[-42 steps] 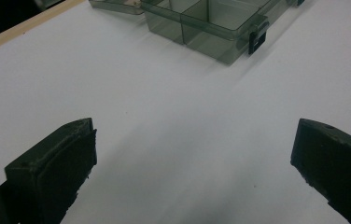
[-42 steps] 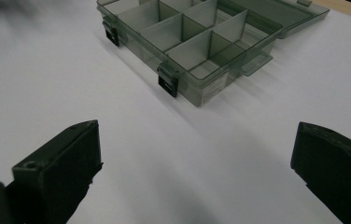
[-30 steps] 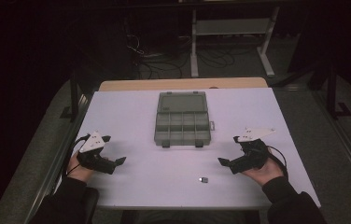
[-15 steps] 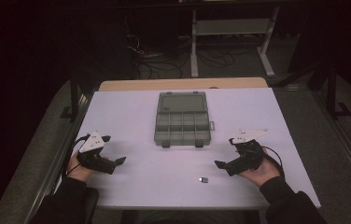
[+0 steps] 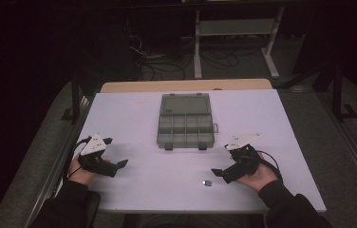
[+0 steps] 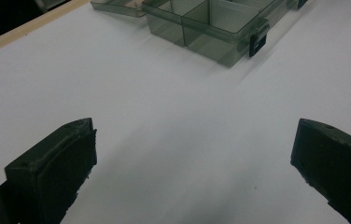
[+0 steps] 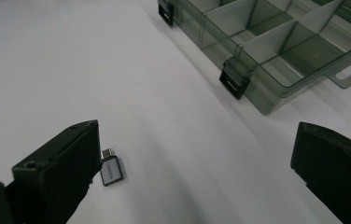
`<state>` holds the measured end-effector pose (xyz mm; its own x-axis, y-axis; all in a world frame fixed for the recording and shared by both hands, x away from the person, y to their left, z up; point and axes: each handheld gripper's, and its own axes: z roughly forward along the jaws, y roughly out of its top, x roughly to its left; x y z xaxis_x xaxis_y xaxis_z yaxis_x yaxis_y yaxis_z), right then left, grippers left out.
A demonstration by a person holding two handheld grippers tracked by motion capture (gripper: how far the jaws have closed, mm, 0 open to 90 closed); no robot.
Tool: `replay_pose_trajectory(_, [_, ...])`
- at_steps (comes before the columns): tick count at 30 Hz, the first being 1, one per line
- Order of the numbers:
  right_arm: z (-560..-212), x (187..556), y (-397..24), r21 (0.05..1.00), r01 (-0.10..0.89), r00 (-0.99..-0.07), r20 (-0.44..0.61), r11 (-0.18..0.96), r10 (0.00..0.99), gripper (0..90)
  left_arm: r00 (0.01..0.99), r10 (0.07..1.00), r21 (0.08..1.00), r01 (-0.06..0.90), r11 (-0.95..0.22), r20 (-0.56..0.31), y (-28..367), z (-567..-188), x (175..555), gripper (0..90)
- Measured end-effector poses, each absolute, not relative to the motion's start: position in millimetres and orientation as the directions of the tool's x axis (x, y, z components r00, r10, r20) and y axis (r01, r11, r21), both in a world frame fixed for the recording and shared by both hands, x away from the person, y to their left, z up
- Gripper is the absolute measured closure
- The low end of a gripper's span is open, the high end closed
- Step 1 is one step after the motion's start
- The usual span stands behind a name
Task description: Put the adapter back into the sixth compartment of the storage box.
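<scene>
The left gripper (image 5: 116,166) rests low over the near left part of the white table (image 5: 134,114), its two black jaws spread wide with only bare tabletop between them. The right gripper (image 5: 221,173) sits at the near right, jaws likewise wide apart and holding nothing.

At the middle of the table lies a smoky grey translucent plastic organiser box (image 5: 185,126), lid (image 5: 186,102) folded back flat on its far side. Thin dividers split the tray into rectangular compartments, and those that can be seen into hold nothing. Two black latches hang on its near edge, and a hang tab juts from its right side.

A small silver-grey metal adapter plug (image 5: 207,182) lies flat on the table near the front edge, just left of the right gripper's tips. In the right gripper view it (image 7: 110,171) sits beside the inner face of the left-hand jaw, almost touching it, well apart from the other jaw. It is a short rectangular block with a narrower connector end; the printing on its face is too small to read.
</scene>
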<state>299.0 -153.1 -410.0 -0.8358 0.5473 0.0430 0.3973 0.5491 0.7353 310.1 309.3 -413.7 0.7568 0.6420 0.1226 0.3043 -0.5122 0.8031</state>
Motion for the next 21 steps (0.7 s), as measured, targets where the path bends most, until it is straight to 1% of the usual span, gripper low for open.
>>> replay_pose_trajectory(20, [-418,295,-133,0.688,0.375,-0.878,0.048,0.622,0.477,1.1,0.757,0.643,0.804,0.305,-0.511,0.122,309,-414,310,0.0])
replay_pose_trajectory(21, [-420,294,-127,0.675,0.368,-0.886,0.047,0.639,0.461,1.1,0.757,0.642,0.803,0.305,-0.512,0.122,309,-414,310,0.0])
